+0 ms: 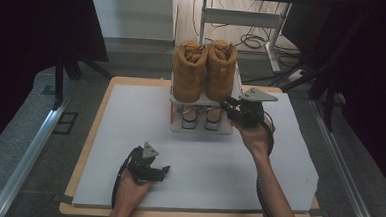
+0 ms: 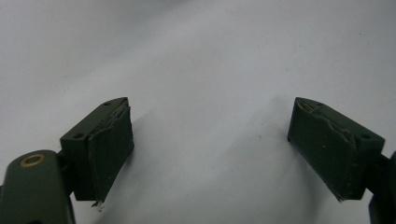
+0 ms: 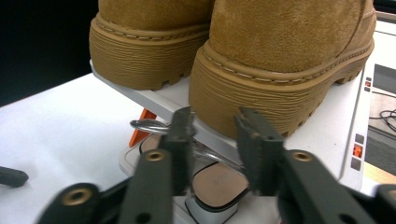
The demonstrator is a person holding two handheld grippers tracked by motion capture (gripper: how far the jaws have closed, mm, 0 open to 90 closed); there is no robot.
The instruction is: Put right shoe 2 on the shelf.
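Right gripper view: we see the tan boots (image 3: 280,60) standing side by side on the upper shelf of a white shoe rack (image 3: 322,135) at the table's far side, the right gripper (image 3: 212,135) poised just before the nearer heel, jaws partly apart and empty, presumably having set the pair down. High view: the left gripper (image 1: 163,170) rests wide open and empty on the white table cover (image 1: 130,130), well apart, likely idle.

no readable text, label, brand or number shows on anything here.
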